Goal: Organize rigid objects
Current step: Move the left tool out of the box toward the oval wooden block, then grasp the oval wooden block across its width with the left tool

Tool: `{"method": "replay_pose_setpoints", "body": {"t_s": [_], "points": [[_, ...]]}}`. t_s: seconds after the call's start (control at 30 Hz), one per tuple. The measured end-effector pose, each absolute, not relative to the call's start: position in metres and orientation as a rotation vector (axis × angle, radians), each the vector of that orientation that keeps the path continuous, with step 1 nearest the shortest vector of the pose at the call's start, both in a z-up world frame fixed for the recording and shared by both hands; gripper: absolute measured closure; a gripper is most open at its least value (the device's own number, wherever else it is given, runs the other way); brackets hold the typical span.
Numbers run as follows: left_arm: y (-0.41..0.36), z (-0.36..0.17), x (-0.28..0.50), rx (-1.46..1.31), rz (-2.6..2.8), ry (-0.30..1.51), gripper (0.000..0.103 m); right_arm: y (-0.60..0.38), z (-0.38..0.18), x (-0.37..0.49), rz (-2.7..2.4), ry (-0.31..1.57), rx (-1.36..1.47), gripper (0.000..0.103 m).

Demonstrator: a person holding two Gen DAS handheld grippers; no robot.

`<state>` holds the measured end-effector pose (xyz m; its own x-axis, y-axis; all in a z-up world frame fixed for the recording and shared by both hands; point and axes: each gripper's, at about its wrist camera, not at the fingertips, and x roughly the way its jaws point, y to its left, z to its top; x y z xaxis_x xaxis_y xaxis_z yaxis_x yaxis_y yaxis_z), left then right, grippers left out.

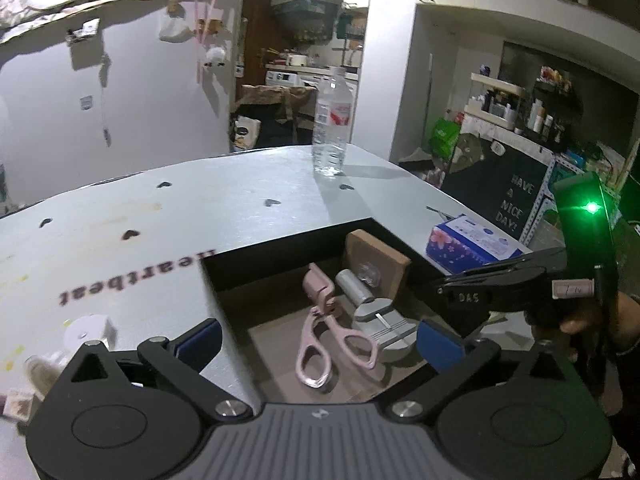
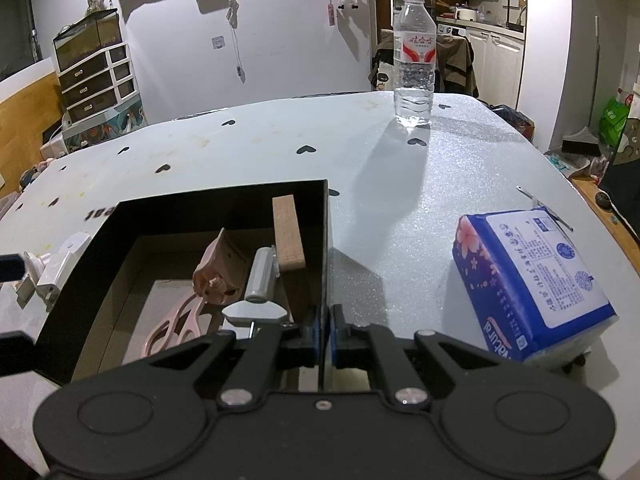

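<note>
An open black box [image 1: 288,236] sits on the table and holds pink scissors [image 1: 336,336], a grey metal tool [image 1: 380,320] and a wooden block [image 1: 376,260]. My left gripper [image 1: 320,344] hovers over the box, open wide, with nothing between its blue pads. My right gripper [image 2: 325,332] is shut on the thin right wall of the box [image 2: 324,240]; it also shows in the left wrist view as the right gripper body [image 1: 492,292]. Scissors [image 2: 176,324], tool [image 2: 260,280] and block [image 2: 288,232] lie inside. A white plastic piece [image 2: 56,268] rests left of the box.
A water bottle [image 2: 414,60] stands at the table's far side. A blue tissue pack [image 2: 532,280] lies right of the box, with a thin metal pin [image 2: 544,208] behind it. The pale tabletop [image 2: 280,144] has small black hearts. Shelves and clutter lie beyond the table's right edge.
</note>
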<state>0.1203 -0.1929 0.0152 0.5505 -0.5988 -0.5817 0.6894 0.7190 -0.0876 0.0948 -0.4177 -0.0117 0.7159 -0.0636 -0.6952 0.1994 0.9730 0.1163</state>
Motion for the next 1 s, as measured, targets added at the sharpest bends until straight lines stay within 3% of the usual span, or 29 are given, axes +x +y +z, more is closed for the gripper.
{"method": "replay_pose_setpoints", "body": {"t_s": [0.53, 1.0], "points": [[-0.059, 0.008, 0.106, 0.038, -0.468, 0.555, 0.000, -0.417, -0.011, 0.094, -0.146, 0.759, 0.182, 0.098], [0.049, -0.019, 0.137, -0.040, -0.102, 0.587, 0.000, -0.415, -0.012, 0.093, -0.151, 0.748, 0.183, 0.098]]}}
